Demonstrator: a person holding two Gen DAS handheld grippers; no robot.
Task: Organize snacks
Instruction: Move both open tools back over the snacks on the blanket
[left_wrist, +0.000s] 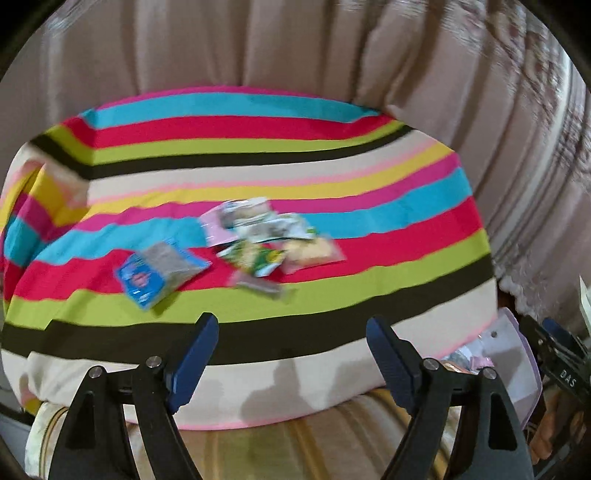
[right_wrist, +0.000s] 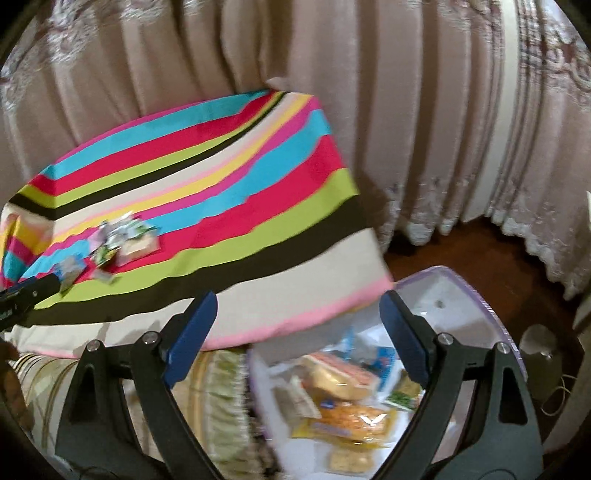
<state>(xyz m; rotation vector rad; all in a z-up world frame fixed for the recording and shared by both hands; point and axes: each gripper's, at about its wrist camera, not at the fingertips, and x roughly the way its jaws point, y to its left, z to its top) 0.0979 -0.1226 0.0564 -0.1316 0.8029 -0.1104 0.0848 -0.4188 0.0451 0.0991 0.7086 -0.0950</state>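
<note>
Snacks sit in two places: a loose pile of packets (left_wrist: 269, 240) mid-frame on the striped cloth in the left wrist view, and a batch already inside a clear plastic bin (right_wrist: 461, 295) at lower right of the right wrist view.

Largest first:
- Striped cloth (left_wrist: 258, 162) covers a raised surface and fills the centre of both views; pleated curtain (left_wrist: 295, 44) behind it.
- The bin sits below the cloth's edge, lower right. It holds several packets; an orange-yellow biscuit pack (right_wrist: 354, 417) lies near its middle. Motion blur hides the labels.
- The pile on the cloth is several overlapping packets. A blue packet (left_wrist: 159, 277) lies apart, just left of the pile. A green-and-yellow one (left_wrist: 258, 258) is at the pile's near edge.
- Left gripper (left_wrist: 291, 354): fingers spread wide, nothing between them, low centre of its frame, short of the cloth's near edge and pointed toward the pile.
- Right gripper (right_wrist: 297, 339): fingers spread, empty, hovering over the bin's near-left rim.

Judgement: mid-task, between transfers. Some snacks are binned, the rest are on the cloth, and neither gripper carries anything.

Next move likely calls for reaching forward to a cloth packet; the blue one looks easiest, isolated and nearest the left gripper. It's flat and thin, so come in low on an edge to avoid sliding it.
</note>
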